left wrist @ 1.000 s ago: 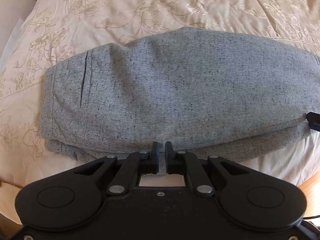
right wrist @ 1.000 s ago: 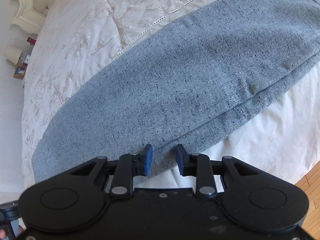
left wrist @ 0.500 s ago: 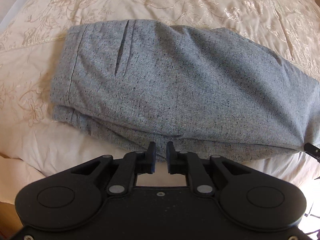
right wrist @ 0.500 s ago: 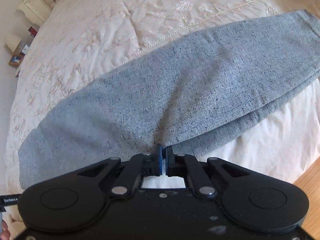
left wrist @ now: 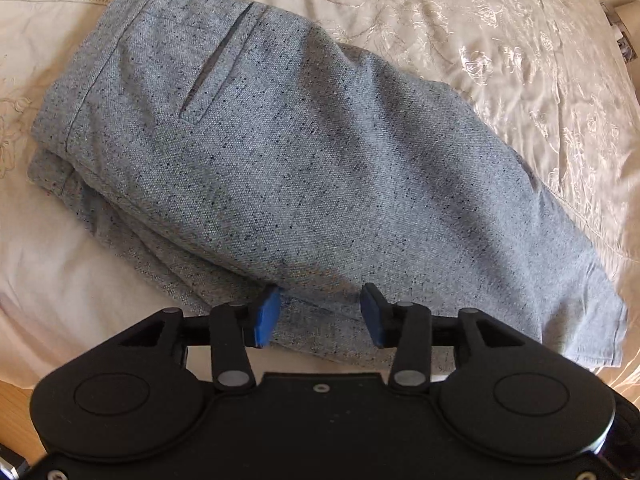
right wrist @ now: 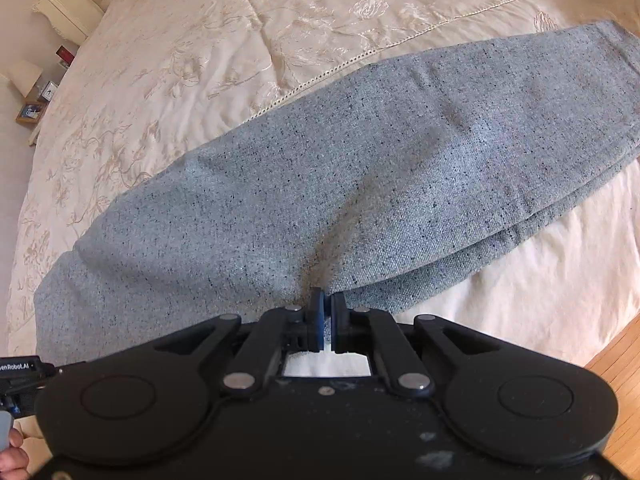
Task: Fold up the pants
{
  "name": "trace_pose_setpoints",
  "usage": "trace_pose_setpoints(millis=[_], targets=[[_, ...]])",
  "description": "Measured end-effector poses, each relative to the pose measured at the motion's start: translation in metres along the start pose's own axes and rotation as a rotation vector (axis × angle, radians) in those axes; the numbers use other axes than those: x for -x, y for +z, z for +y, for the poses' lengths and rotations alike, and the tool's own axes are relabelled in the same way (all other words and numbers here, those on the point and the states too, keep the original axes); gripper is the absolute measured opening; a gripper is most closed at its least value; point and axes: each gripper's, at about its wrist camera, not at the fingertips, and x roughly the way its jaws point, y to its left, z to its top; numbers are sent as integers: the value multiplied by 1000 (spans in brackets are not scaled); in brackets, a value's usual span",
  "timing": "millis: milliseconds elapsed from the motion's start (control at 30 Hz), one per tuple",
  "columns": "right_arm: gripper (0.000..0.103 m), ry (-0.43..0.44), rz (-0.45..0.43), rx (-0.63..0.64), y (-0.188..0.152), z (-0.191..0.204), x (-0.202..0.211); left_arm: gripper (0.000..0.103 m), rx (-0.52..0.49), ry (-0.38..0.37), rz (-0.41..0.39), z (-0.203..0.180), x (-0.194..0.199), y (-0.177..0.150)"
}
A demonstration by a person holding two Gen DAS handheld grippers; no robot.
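Note:
Grey speckled pants (left wrist: 304, 160) lie folded lengthwise on a cream embroidered bedspread (left wrist: 500, 40), waistband and back pocket (left wrist: 218, 60) at the upper left of the left wrist view. My left gripper (left wrist: 320, 314) is over the near edge of the pants. Its jaws are opening, and the cloth lies between the blue pads (left wrist: 266, 314) without being pressed. In the right wrist view the legs of the pants (right wrist: 360, 184) run from lower left to upper right. My right gripper (right wrist: 327, 318) is shut on the near edge of the pants, and the cloth puckers toward the pinch.
The bed's near edge and a wooden floor (right wrist: 616, 368) show at the lower right. A headboard (right wrist: 68, 4) and a bedside table with small items (right wrist: 34, 92) stand at the far left. The other gripper's body (right wrist: 20, 372) and a hand (right wrist: 12, 456) sit at the lower left.
My left gripper's jaws spread from nearly shut to wide apart while it shifted along the pants' edge and rolled. My right gripper closed from open onto the cloth's edge.

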Motion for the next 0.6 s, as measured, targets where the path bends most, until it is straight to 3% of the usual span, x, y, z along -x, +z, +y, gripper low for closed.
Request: trace_pose_setpoints(millis=[133,167,200,233,267,300,467,600], targets=[[4,9,6,0,1,0,-1,51,29,43,14,-3,-14,7],[4,11,7,2,1,0,-1,46,43,63,20,-4,-18,8],[4,14,8,3,1,0,-1,30,57,92,17,-5,-19,9],[4,16,10,5,1,0,-1,29,76,91,11,-6,-17,10],[4,19,11,6,1,1,-1,20,92,88,-1,-7,-11,9],[4,24,12,7,1,0,0,1,96,91,-17,-9,-3,9],[4,50,-15,15,4,2,20,1,-29,132,-136,-35,49,-4],[4,61,-10,11,3,0,26,0,-59,156,-126,-31,59,-16]])
